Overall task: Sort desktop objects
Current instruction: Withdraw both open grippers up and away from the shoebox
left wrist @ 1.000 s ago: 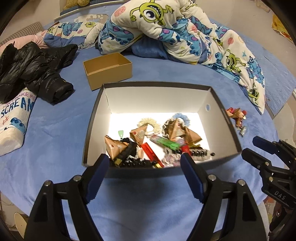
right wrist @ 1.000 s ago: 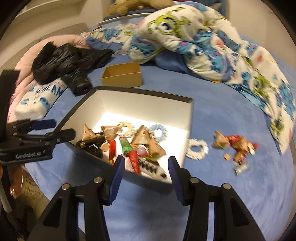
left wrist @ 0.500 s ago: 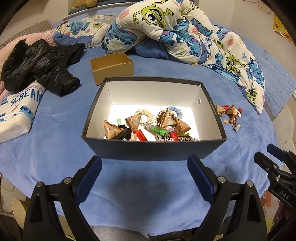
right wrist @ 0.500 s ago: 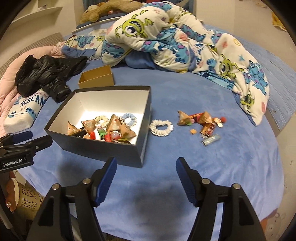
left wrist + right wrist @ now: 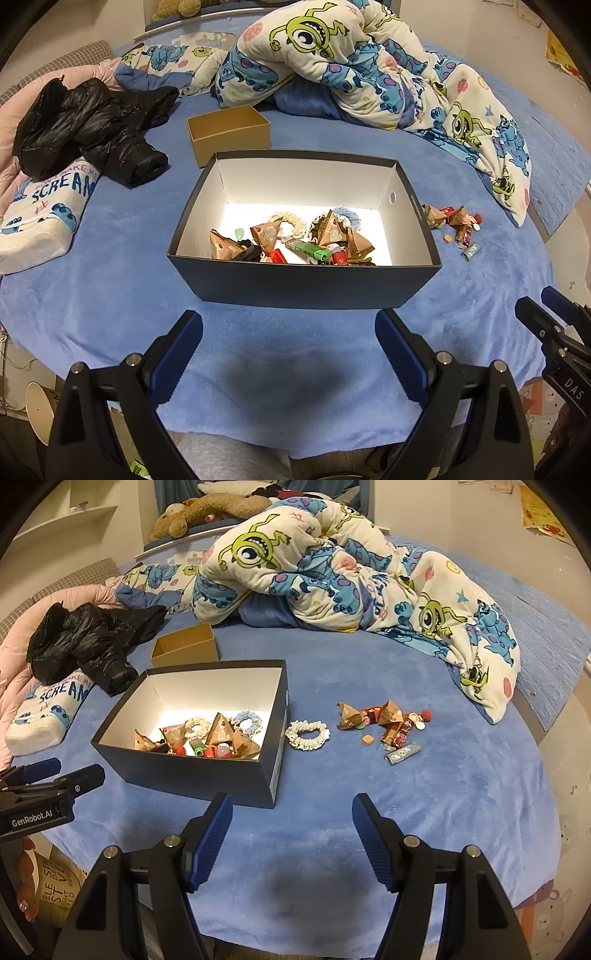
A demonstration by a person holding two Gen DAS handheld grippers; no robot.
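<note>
A dark box (image 5: 303,284) with a white inside stands on the blue blanket. It holds brown triangular packets (image 5: 334,230), scrunchies and small green and red items. My left gripper (image 5: 288,332) hovers open and empty in front of the box's near wall. My right gripper (image 5: 291,808) is also open and empty, off the box's (image 5: 184,771) near right corner. Right of the box lie a white scrunchie (image 5: 307,734), a pile of brown packets and sweets (image 5: 384,720) and a silvery wrapper (image 5: 402,753).
A small brown cardboard box (image 5: 229,133) stands behind the dark box. A black jacket (image 5: 92,129) and a printed pillow (image 5: 48,214) lie at the left. A cartoon quilt (image 5: 332,576) is heaped at the back. The bed's edge runs just below both grippers.
Both grippers have drawn back from the box and their jaws have widened. The right view has swung right, bringing the loose pile and the white scrunchie fully into sight.
</note>
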